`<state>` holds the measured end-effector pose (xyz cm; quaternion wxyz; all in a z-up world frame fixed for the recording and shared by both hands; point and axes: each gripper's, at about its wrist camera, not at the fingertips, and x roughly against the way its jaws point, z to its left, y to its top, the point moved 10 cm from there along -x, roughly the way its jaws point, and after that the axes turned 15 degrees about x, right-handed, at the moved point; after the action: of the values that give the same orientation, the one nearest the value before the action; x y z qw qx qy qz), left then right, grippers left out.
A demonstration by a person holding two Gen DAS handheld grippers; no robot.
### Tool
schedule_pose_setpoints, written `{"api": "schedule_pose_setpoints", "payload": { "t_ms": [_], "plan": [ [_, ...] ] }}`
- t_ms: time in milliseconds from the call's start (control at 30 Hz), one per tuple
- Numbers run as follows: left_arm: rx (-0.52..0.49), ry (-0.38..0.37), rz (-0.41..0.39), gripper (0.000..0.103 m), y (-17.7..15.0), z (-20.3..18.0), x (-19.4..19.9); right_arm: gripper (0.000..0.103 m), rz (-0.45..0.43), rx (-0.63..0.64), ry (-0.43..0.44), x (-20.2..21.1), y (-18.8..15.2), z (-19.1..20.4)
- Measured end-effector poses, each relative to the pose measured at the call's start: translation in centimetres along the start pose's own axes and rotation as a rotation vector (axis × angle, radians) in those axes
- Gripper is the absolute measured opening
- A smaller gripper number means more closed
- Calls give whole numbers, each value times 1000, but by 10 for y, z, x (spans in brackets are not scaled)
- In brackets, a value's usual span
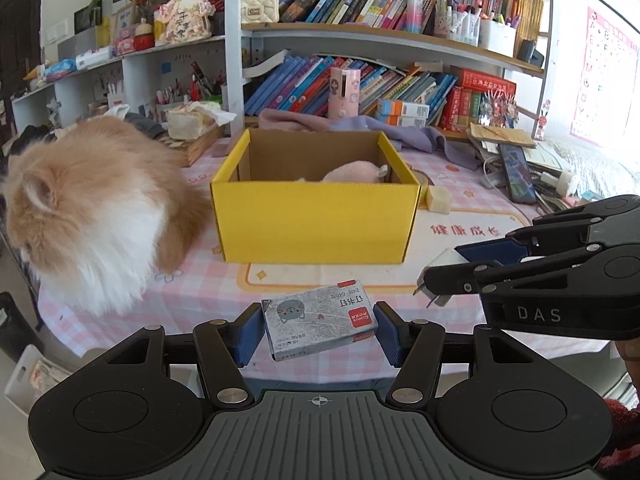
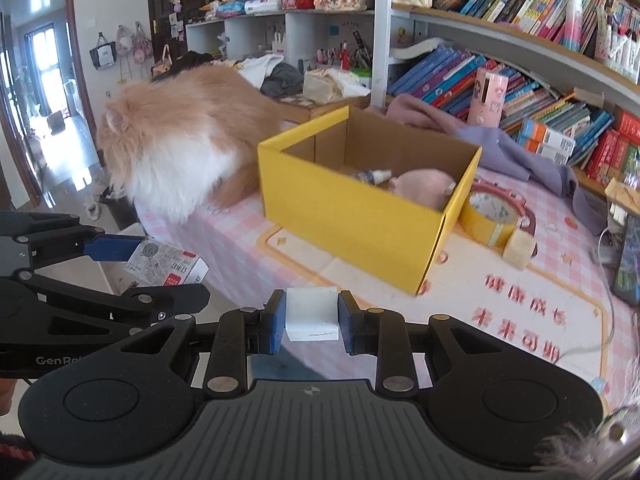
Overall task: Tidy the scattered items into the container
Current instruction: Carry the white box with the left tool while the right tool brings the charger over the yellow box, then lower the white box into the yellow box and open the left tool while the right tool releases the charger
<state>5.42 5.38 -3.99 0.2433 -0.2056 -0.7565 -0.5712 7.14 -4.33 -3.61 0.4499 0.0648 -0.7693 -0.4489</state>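
Observation:
A yellow cardboard box (image 1: 316, 224) stands open on the pink checked tablecloth; it also shows in the right wrist view (image 2: 352, 216), with a pink soft item (image 2: 424, 190) and a small bottle (image 2: 372, 176) inside. My left gripper (image 1: 318, 332) is shut on a grey staple box (image 1: 318, 320), held in front of the yellow box near the table's front edge. My right gripper (image 2: 312, 316) is shut on a white plug adapter (image 2: 312, 314), also before the box; its prongs show in the left wrist view (image 1: 436, 280).
A fluffy orange and white cat (image 1: 96, 208) sits on the table just left of the box. A yellow tape roll (image 2: 492, 216) and a pale eraser block (image 2: 520, 248) lie right of the box. A phone (image 1: 518, 174), a purple cloth (image 1: 400, 134) and bookshelves are behind.

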Motion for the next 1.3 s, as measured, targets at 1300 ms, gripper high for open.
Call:
{"api": "schedule_pose_setpoints", "payload": {
  "t_ms": [1300],
  "plan": [
    [-208, 3, 407, 59, 114, -15, -271, 26, 186, 355, 160, -269, 106, -164]
  ]
}}
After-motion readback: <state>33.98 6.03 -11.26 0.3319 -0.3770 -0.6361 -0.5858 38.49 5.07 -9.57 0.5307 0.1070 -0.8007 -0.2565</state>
